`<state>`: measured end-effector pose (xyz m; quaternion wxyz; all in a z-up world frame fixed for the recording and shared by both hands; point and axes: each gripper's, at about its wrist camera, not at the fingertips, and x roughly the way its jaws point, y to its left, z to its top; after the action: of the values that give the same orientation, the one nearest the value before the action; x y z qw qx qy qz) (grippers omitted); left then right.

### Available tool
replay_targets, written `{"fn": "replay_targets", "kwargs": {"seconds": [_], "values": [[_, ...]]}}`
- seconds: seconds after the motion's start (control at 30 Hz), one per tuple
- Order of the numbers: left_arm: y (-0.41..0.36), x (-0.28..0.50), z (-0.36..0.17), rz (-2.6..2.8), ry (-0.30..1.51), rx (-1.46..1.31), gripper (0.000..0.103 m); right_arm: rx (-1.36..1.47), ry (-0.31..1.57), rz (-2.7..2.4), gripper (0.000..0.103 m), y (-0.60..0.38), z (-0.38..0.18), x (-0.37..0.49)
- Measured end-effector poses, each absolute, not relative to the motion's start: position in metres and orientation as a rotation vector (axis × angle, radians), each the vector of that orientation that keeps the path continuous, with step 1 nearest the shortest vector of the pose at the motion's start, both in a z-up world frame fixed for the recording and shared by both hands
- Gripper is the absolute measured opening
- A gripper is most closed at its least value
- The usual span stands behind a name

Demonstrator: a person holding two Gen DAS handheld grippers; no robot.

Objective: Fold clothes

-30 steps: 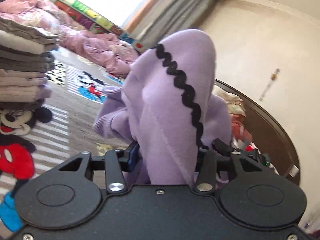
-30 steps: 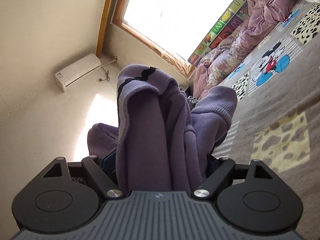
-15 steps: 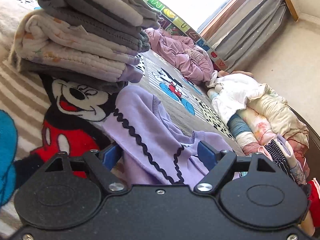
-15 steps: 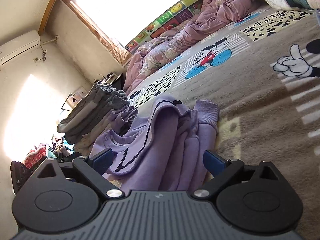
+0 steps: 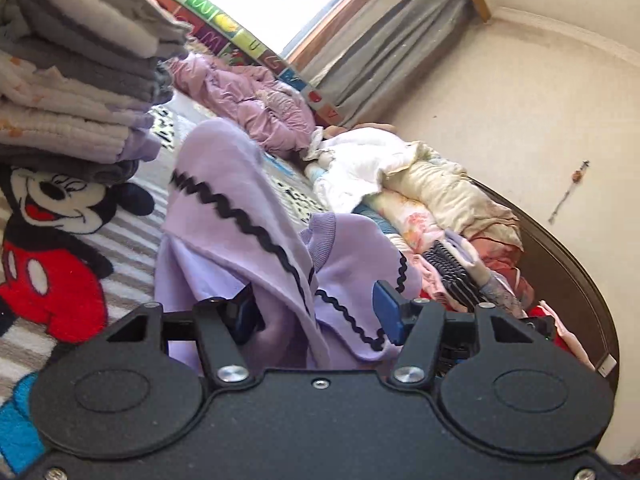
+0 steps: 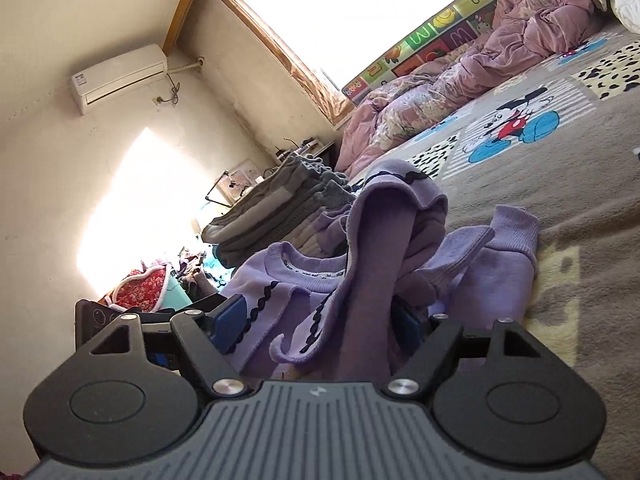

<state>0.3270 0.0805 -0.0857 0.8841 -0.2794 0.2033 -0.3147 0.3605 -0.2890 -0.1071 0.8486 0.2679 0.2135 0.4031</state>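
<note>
Lilac top (image 5: pixel 240 216) bunched between closing left gripper (image 5: pixel 316 312), blanket (image 6: pixel 580 216) beside

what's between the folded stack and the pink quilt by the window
In the left wrist view, only bare patterned blanket lies between the stack and the quilt.

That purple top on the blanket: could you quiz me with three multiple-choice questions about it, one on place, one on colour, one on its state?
1. Where is the stack of folded clothes in the left wrist view?
A. left of the purple top
B. on the top
C. by the headboard

2. The top's wavy trim is:
A. white
B. black
C. red

3. The top is:
A. folded flat
B. hanging up
C. bunched, with a fold standing up

Answers: 1 A, the stack sits at the picture's left. 2 B, the trim is black. 3 C, a fold stands up on the blanket.
</note>
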Motion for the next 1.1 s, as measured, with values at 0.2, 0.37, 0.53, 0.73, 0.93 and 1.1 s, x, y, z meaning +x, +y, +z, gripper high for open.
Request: {"fn": "replay_targets", "kwargs": {"seconds": [0.2, 0.37, 0.53, 0.73, 0.93, 1.1], "values": [[0.078, 0.286, -0.068, -0.686, 0.421, -0.529, 0.057, 0.525, 0.422, 0.844, 0.077, -0.294, -0.093, 0.309], [0.077, 0.247, -0.070, -0.694, 0.431, -0.524, 0.057, 0.511, 0.405, 0.809, 0.077, -0.297, -0.090, 0.269], [0.084, 0.212, -0.073, -0.664, 0.472, -0.465, 0.057, 0.462, 0.419, 0.787, 0.078, -0.299, -0.087, 0.227], [0.100, 0.167, -0.080, -0.605, 0.529, -0.422, 0.057, 0.380, 0.505, 0.743, 0.085, -0.300, -0.093, 0.173], [0.120, 0.131, -0.085, -0.575, 0.554, -0.496, 0.065, 0.475, 0.610, 0.699, 0.090, -0.311, -0.107, 0.134], [0.133, 0.123, -0.092, -0.501, 0.622, -0.625, 0.069, 0.751, 0.646, 0.683, 0.092, -0.328, -0.120, 0.117]]}}
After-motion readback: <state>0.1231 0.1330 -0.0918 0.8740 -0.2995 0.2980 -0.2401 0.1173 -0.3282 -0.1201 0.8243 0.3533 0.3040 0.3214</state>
